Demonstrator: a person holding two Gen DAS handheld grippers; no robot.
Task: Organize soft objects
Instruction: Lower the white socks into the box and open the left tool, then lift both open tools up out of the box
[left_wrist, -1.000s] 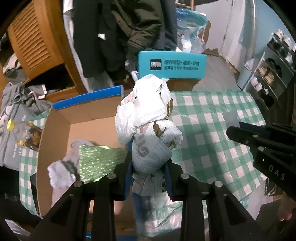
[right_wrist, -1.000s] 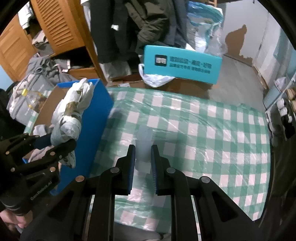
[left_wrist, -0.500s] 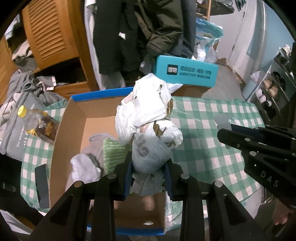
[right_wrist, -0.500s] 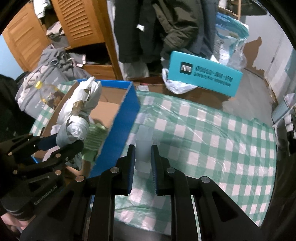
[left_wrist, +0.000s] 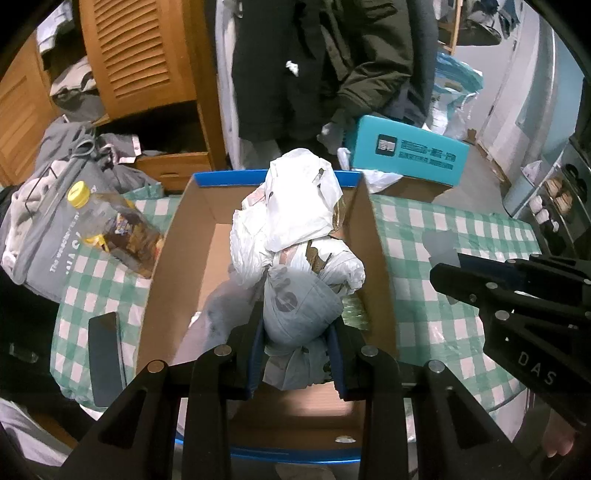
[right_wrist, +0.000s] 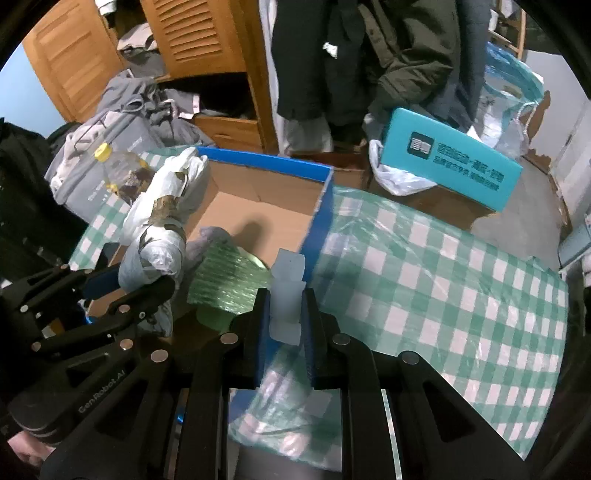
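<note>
My left gripper (left_wrist: 297, 328) is shut on a knotted bundle of white plastic bags (left_wrist: 299, 229), which hangs over the open cardboard box with a blue rim (left_wrist: 373, 258). In the right wrist view the same bundle (right_wrist: 159, 229) and left gripper (right_wrist: 144, 280) sit above the box's left half. My right gripper (right_wrist: 284, 295) is shut on a small translucent white soft piece (right_wrist: 286, 280), just above the box's right wall (right_wrist: 317, 218). A green bubble-wrap sheet (right_wrist: 225, 280) and a grey cloth (left_wrist: 218, 310) lie inside the box.
The box stands on a green checked tablecloth (right_wrist: 443, 288). A yellow-capped bottle (left_wrist: 110, 221), a grey bag (left_wrist: 48, 221) and a flat black object (left_wrist: 105, 350) are left of it. A teal carton (right_wrist: 450, 162) sits behind the table, before hanging coats and a wooden wardrobe.
Both grippers have travelled left across the table; the left one with its bundle is now over the middle of the box, the right one at its right wall. Both grips are unchanged.
</note>
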